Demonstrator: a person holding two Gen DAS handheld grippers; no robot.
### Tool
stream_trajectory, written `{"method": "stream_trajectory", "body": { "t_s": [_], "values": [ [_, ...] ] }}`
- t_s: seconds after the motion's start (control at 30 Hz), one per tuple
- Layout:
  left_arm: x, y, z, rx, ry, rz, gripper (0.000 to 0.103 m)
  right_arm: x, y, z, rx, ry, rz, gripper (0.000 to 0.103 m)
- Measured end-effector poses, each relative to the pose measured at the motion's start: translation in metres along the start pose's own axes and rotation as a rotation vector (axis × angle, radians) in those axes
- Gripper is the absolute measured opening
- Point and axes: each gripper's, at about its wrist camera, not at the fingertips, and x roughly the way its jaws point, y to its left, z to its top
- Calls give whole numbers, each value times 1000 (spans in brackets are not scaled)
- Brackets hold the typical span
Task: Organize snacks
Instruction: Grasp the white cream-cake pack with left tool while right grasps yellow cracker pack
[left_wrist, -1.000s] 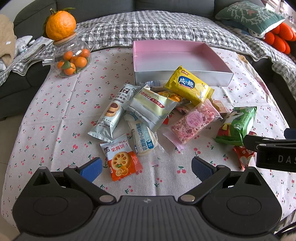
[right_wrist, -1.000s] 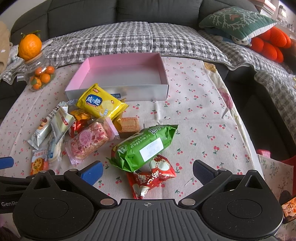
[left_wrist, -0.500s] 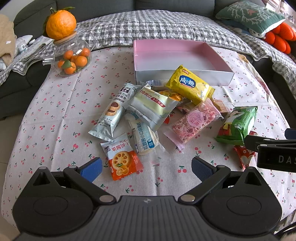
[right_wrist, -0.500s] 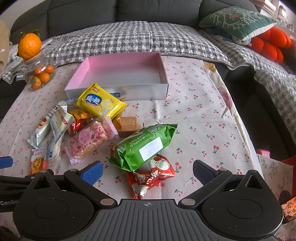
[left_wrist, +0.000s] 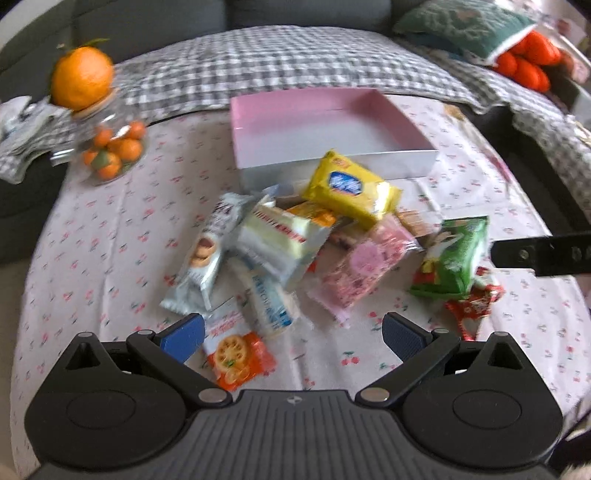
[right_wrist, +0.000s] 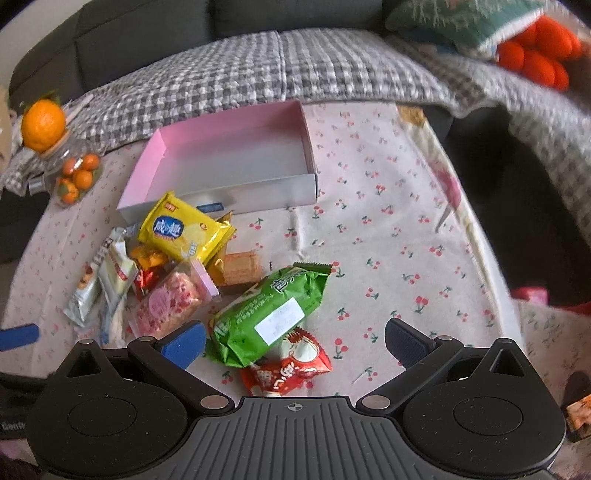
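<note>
A pile of wrapped snacks lies on the cherry-print tablecloth in front of an empty pink box (left_wrist: 325, 125) (right_wrist: 229, 158). The pile includes a yellow pack (left_wrist: 351, 188) (right_wrist: 181, 229), a pink pack (left_wrist: 364, 266) (right_wrist: 166, 302), a green pack (left_wrist: 458, 254) (right_wrist: 269, 314), a red pack (right_wrist: 288, 365) and an orange biscuit pack (left_wrist: 236, 354). My left gripper (left_wrist: 293, 334) is open above the orange biscuit pack and a white-blue pack (left_wrist: 269, 306). My right gripper (right_wrist: 293, 339) is open over the green and red packs. Neither holds anything.
A glass jar of small oranges (left_wrist: 107, 147) (right_wrist: 74, 173) with a big orange on its lid stands at the back left. A sofa with a checked blanket (right_wrist: 295, 62) and cushions lies behind the table. The table's right edge (right_wrist: 491, 258) drops off to a dark gap.
Both grippers have moved forward and lower toward the snacks, so the pile looks nearer. The left view is blurred by motion. Both jaws stay open; no snack has moved.
</note>
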Motion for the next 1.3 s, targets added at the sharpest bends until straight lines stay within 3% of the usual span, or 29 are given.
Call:
{"method": "stream_trajectory", "body": {
  "t_s": [0.23,0.4,0.47,0.7,0.87,1.07,1.2,1.3],
  "values": [
    [6,12,24,51,-9,-25,102,13,-4,24,27,40,157,103],
    [20,25,35,71,-35,-88,96,26,9,42,-23,16,323,102],
    [29,29,36,80,-40,-111,95,33,15,45,-61,-15,344,102],
    [56,56,36,-91,49,-188,92,59,40,45,-233,-28,293,98],
    [65,67,39,-271,74,-238,81,73,53,46,-301,-20,278,85],
    [74,73,44,-440,80,-256,72,82,71,49,-373,-41,291,82],
    [81,84,42,-544,83,-259,57,91,80,51,-419,-38,264,76],
    [85,86,40,-593,78,-263,56,99,83,51,-448,-35,241,74]
  ]
}}
